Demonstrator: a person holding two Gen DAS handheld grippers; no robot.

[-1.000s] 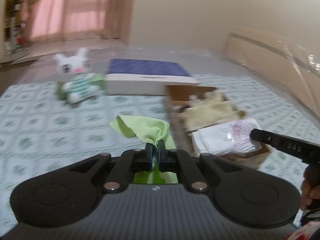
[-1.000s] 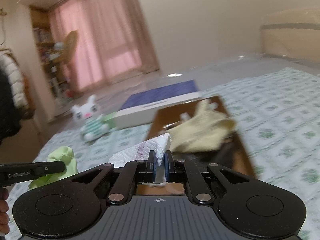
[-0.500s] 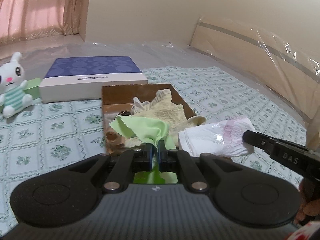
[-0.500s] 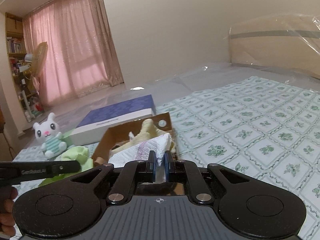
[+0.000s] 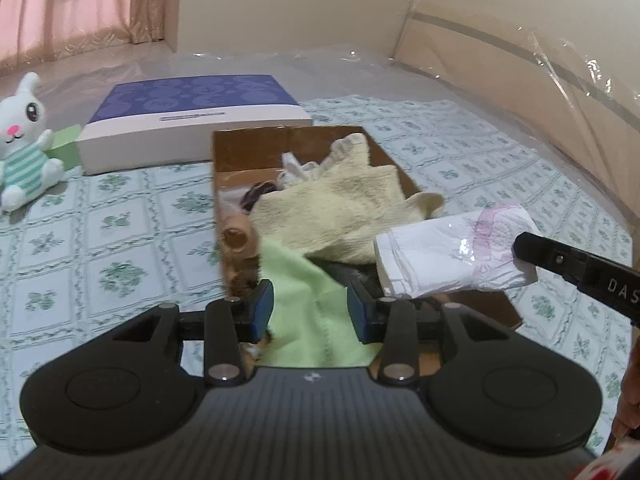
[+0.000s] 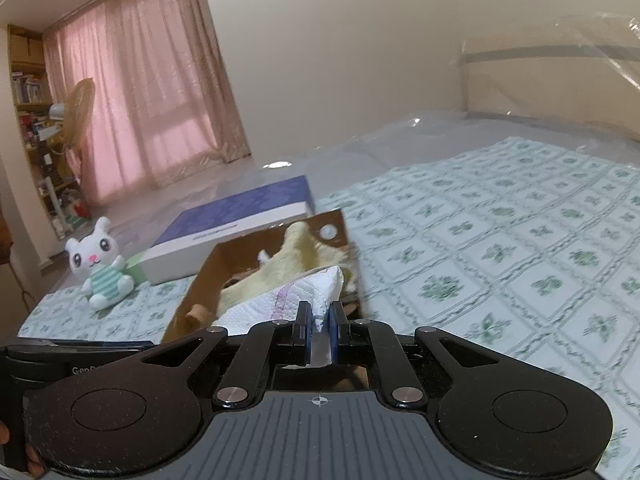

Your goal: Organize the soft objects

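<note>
Step in hand: you're dropping the green cloth (image 5: 316,312) into the cardboard box (image 5: 224,184) while the tissue pack waits its turn.
Left gripper (image 5: 310,310): your jaws are opening, pads clear of the fabric; the cloth lies loose between them, draped over the box's near end.
Right gripper (image 6: 319,320): pinched tight on the white tissue pack (image 6: 296,300), which hangs over the near right part of the box.
Box contents: the cream towel (image 5: 340,208) fills the middle and spills over the right wall, with a brown plush toy (image 5: 238,244) against the left wall.
How to do it well: open wider before you pull away, so no edge snags on a pad; check the cloth lands inside the wall, not across it.
Next call: likely set the tissue pack on the towel, not on the rim.
Left behind: the bunny plush (image 5: 24,140) sits far left on the patterned sheet (image 5: 120,248), beside the blue-lidded box (image 5: 192,116).
</note>
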